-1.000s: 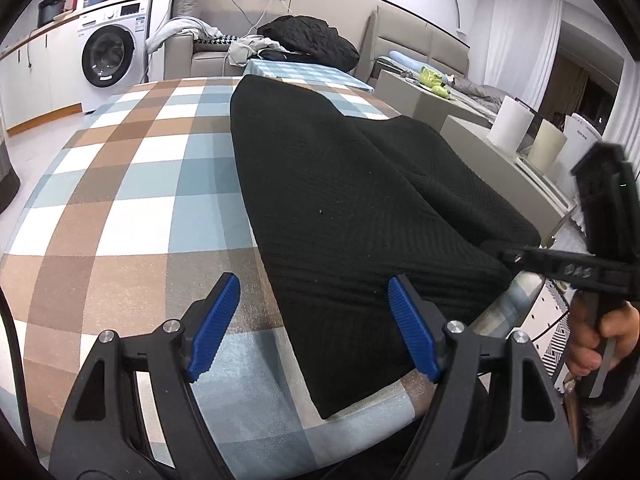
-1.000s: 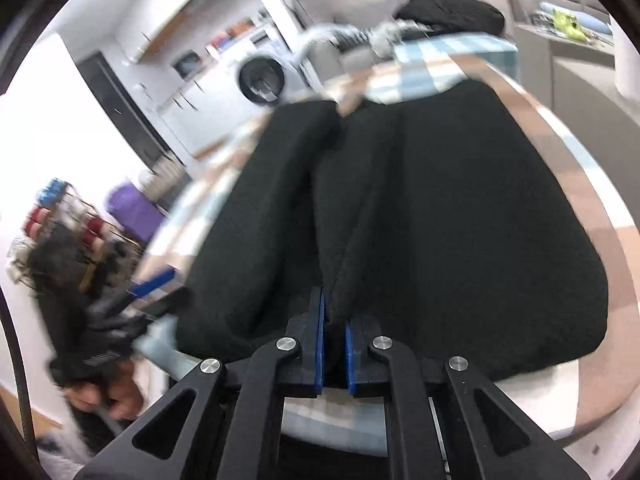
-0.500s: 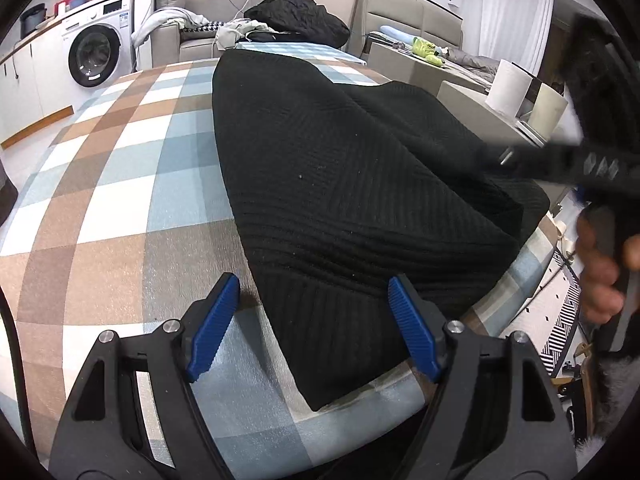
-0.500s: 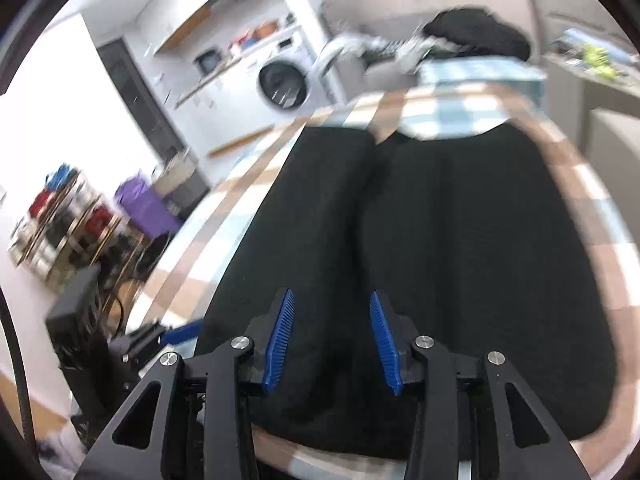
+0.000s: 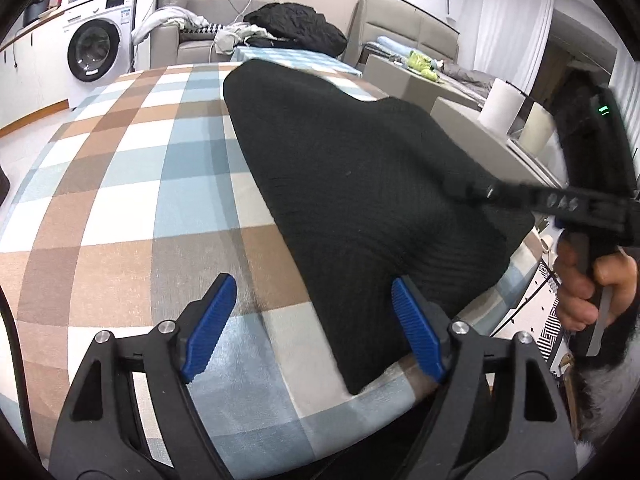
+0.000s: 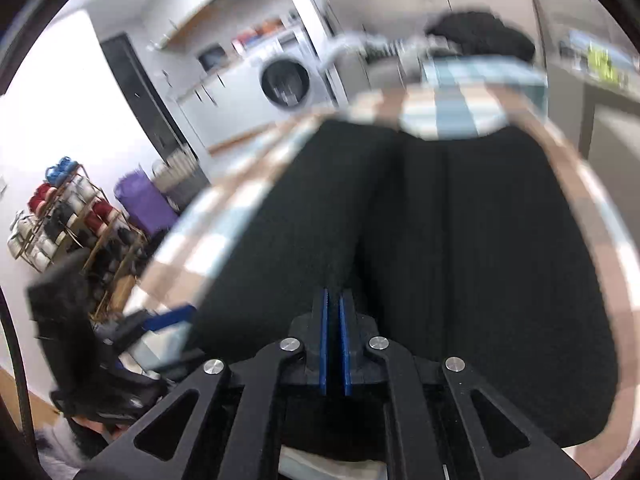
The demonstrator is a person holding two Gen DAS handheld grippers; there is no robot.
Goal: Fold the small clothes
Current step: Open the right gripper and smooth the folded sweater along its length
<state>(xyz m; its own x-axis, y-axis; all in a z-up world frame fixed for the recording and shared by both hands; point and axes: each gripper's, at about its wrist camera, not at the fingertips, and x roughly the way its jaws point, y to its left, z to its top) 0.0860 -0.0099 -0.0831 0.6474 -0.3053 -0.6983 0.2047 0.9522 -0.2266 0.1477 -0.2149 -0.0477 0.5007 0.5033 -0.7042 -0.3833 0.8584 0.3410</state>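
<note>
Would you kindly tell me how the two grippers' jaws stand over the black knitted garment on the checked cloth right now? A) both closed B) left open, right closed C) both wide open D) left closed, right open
B: the left gripper has its blue pads far apart above the black knitted garment, while the right gripper has its pads nearly together at the garment's near edge.

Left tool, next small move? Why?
Probably close the left tool on the near corner of the black garment: its jaws stand open around that corner, while the right tool looks shut on the hem.
</note>
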